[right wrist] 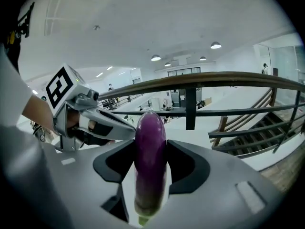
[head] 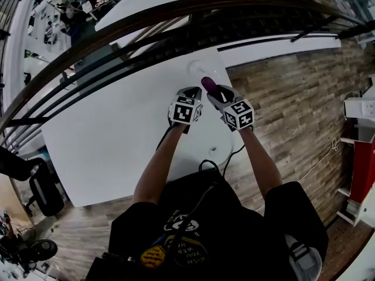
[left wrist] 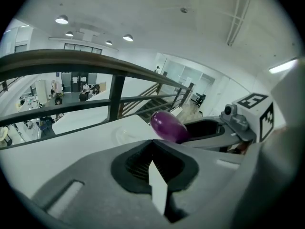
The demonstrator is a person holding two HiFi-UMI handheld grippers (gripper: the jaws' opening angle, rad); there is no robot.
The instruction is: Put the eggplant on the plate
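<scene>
On the white worktop [head: 117, 139] by the railing [head: 146, 28], the plate [head: 206, 69] at the far edge lies without the eggplant [head: 207, 84], which the right hand-held gripper [head: 215, 90] clamps just near of it, leaving the set-down, while the left hand-held gripper [head: 189, 92] is closed and empty.

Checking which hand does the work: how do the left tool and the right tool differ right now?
The right tool clamps the eggplant between its jaws; the left tool holds nothing. The right tool's jaws stand apart around it; the left tool's tips meet. Both hover side by side over the white table.
</scene>
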